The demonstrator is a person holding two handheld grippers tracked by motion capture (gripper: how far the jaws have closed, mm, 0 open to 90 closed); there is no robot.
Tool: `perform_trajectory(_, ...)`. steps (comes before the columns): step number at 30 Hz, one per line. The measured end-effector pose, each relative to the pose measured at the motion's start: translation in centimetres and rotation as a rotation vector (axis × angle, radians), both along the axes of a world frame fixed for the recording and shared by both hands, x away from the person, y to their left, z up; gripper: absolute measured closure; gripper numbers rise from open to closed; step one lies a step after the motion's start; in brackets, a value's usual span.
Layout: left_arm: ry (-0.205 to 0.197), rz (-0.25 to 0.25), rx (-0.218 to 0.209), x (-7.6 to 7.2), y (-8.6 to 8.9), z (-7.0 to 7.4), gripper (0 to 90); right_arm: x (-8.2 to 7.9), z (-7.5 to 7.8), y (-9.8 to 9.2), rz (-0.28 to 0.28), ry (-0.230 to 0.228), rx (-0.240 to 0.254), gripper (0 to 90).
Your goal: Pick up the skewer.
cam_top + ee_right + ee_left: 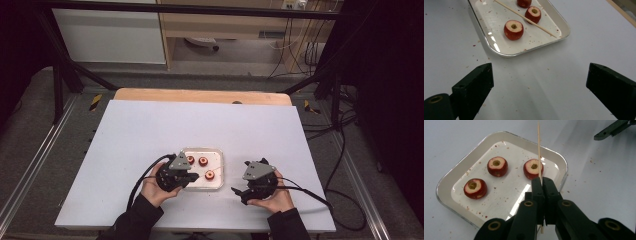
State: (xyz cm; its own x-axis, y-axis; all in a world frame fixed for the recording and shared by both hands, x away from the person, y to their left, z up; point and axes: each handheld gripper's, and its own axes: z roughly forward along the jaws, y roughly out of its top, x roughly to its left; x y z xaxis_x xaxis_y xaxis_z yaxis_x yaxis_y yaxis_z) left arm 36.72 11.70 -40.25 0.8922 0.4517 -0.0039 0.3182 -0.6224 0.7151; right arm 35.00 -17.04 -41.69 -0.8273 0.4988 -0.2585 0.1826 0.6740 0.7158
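Over the white tray (461,170), a thin wooden skewer (539,152) is pinched between the closed jaws of the left gripper (543,181), its long end reaching forward past the fruit. Three cored red fruits sit apart from one another on the tray: one (533,168) just behind the skewer, one (497,166) in the middle, one (475,188) toward the tray's near-left corner. Each shows a hole through its pale cut top.

The step in hand looks like threading a fruit onto the skewer. To do it well, the tip should be lined up with the bored hole, not the flesh, and driven straight, since a thin stick will likely bow or snap if pushed at an angle. The loose fruit would probably slide on the smooth tray, so the right gripper (539,82), jaws spread wide and empty over bare table, is best brought in to steady it.

Around the tray, the raised rim (529,50) could catch a low skewer tip. Beyond that, the white table (150,130) offers open room on all sides, its front edge lying close to the person's sleeves.
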Motion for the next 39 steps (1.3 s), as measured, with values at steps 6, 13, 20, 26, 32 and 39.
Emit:
perform_trajectory(6,-0.001,-0.025,0.017,-0.1,-0.9,0.4,88.5,-0.3,0.6,1.4,0.069,-0.064,-0.077,14.0)
perform_trajectory(13,0.001,-0.052,0.044,-0.3,-2.1,0.5,88.5,-0.6,0.9,2.5,0.142,-0.125,-0.158,23.4)
perform_trajectory(20,0.004,-0.085,0.057,-0.5,-3.5,0.6,88.5,-0.8,0.9,3.0,0.22,-0.185,-0.24,34.0)
perform_trajectory(26,0.006,-0.112,0.072,-0.8,-4.8,0.7,88.5,-1.0,0.7,3.2,0.296,-0.242,-0.319,46.2)
perform_trajectory(32,0.01,-0.129,0.072,-1.0,-5.8,0.7,88.5,-1.2,0.3,3.2,0.365,-0.283,-0.403,58.4)
perform_trajectory(39,0.013,-0.148,0.078,-1.2,-6.4,0.6,88.5,-1.3,-0.1,3.2,0.407,-0.301,-0.47,70.8)
